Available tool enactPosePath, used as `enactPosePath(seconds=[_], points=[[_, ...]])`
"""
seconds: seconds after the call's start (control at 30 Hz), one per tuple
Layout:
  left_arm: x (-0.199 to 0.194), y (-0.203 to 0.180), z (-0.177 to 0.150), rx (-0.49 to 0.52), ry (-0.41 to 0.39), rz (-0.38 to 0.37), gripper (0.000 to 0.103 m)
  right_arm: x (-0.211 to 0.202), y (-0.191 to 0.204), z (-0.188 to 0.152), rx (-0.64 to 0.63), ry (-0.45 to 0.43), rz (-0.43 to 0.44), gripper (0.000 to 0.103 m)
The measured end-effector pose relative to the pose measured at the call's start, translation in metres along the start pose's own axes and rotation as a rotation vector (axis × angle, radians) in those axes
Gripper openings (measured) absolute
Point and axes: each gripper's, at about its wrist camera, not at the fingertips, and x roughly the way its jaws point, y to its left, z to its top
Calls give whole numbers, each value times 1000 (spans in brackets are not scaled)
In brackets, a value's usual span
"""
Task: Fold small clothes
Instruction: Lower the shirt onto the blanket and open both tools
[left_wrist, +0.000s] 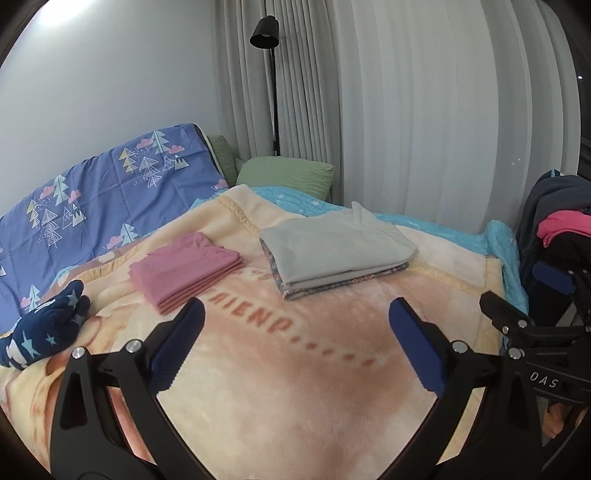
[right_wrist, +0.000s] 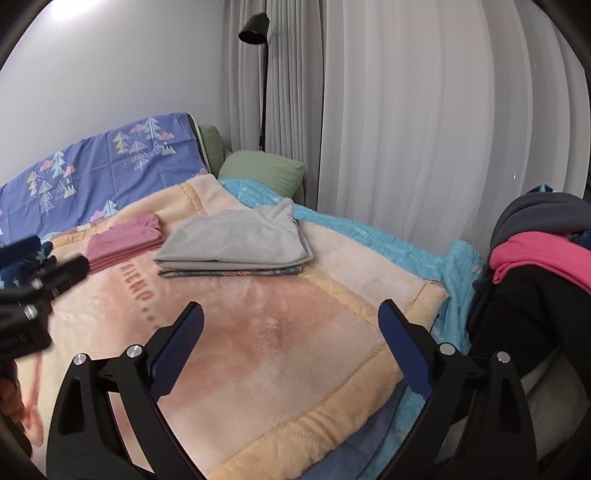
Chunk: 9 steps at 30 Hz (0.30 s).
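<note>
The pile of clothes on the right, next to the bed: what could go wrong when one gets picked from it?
1. The pile is tangled, so tugging the pink garment may drag the dark ones along.
2. The grey folded piece and pink folded stack lie in the folding area; a new garment spread out could rumple them.
3. Both the left hand-held gripper and the right hand-held gripper are open and empty.

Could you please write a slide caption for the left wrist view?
Open left gripper above a blanket, folded pink and grey clothes beyond.

My left gripper (left_wrist: 295, 314) hangs with jaws spread wide, nothing between them. My right gripper (right_wrist: 291, 317) is likewise wide apart and empty, just right of the left, both tilted downward.
</note>
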Motion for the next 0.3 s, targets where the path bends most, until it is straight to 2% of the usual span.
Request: enactPosePath(seconds=[0.3], points=[[-32,-5,-7,4,6,-18,101,-24,4,-1,31,-7,2,96]])
